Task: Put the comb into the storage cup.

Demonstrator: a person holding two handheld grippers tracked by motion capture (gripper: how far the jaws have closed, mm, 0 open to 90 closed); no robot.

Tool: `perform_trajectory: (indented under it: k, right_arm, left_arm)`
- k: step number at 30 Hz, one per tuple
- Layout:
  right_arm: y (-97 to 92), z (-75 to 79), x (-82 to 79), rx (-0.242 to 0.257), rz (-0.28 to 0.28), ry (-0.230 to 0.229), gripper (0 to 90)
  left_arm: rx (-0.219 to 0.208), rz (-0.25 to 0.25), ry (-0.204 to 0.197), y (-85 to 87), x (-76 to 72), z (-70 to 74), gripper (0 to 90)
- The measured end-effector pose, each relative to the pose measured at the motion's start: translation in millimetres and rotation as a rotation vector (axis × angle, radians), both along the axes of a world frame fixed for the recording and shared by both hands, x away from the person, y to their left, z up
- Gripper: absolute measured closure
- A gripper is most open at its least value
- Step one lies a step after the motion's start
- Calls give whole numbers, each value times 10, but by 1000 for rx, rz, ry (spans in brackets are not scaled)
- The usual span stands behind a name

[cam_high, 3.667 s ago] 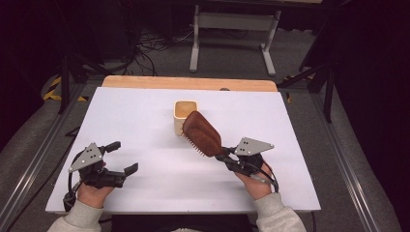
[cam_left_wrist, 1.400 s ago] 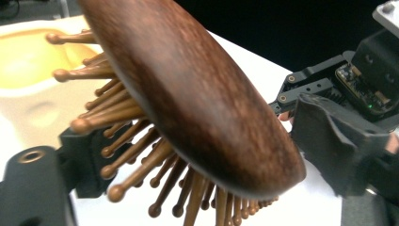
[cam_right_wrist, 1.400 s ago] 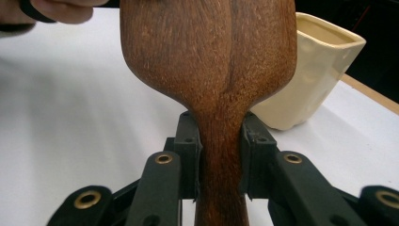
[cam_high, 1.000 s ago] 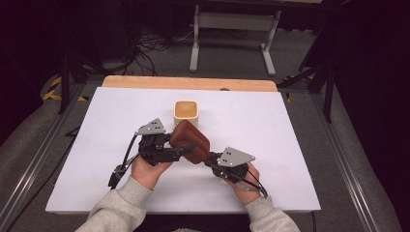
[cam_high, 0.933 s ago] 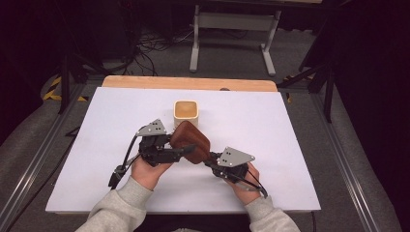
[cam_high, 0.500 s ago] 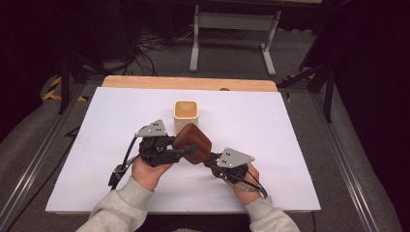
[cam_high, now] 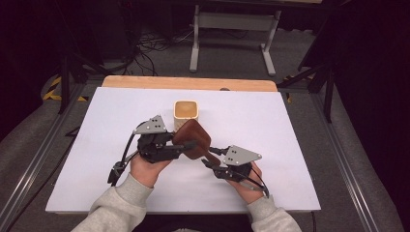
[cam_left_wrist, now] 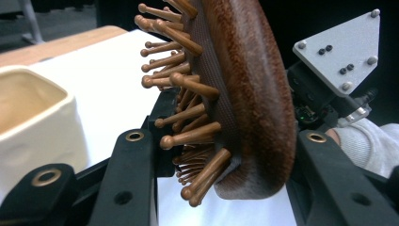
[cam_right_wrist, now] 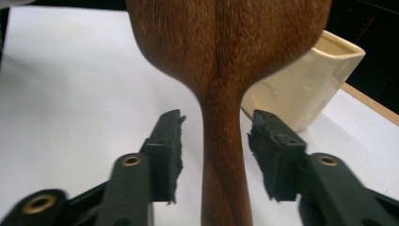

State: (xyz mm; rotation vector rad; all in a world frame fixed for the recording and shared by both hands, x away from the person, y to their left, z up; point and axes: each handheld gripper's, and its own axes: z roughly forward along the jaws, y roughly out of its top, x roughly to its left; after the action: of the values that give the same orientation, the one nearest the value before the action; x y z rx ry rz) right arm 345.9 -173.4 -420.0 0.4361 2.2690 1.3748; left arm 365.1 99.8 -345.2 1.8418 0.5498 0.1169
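Observation:
A brown wooden hairbrush [cam_high: 196, 137] hangs above the table's middle, bristles facing the cup. My left gripper [cam_high: 186, 146] is shut on its head; in the left gripper view the jaws have just closed on the hairbrush [cam_left_wrist: 244, 94], one on the bristle side and one on the smooth back. My right gripper [cam_high: 210, 157] stands open around the handle. In the right gripper view the handle [cam_right_wrist: 221, 141] runs between the pads [cam_right_wrist: 169, 141] with a gap on each side, the jaws having just been opening.
A cream square cup [cam_high: 186, 111] stands upright just behind the brush, close to the left gripper [cam_left_wrist: 230, 141]. The white table [cam_high: 290, 125] has free room left and right. A wooden strip [cam_high: 145, 82] runs along its far edge.
The left hand came in from the front left and took hold of the brush head. The right jaws have parted from the handle. Both hands have hardly moved in the last second.

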Motion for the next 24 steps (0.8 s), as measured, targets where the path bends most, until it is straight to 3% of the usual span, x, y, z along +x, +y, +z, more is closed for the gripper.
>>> perform_trajectory:
  k: [3,6,9,11,15,24]
  right_arm:
    - [-40,24,16,42,7,8,353]
    - [-113,64,78,109,26,72,191]
    - [-175,95,109,146,25,97,95]
    - [-204,111,115,152,17,89,46]
    - [-255,131,123,160,7,88,6]
    - [-313,142,123,168,1,98,4]
  left_arm:
    - [3,2,-6,18,17,68,588]
    - [14,6,-21,34,34,155,585]
    - [16,8,-34,57,54,238,582]
    - [18,11,-39,69,65,283,581]
    - [31,22,-55,93,97,384,579]
    - [43,54,-76,174,208,604,575]
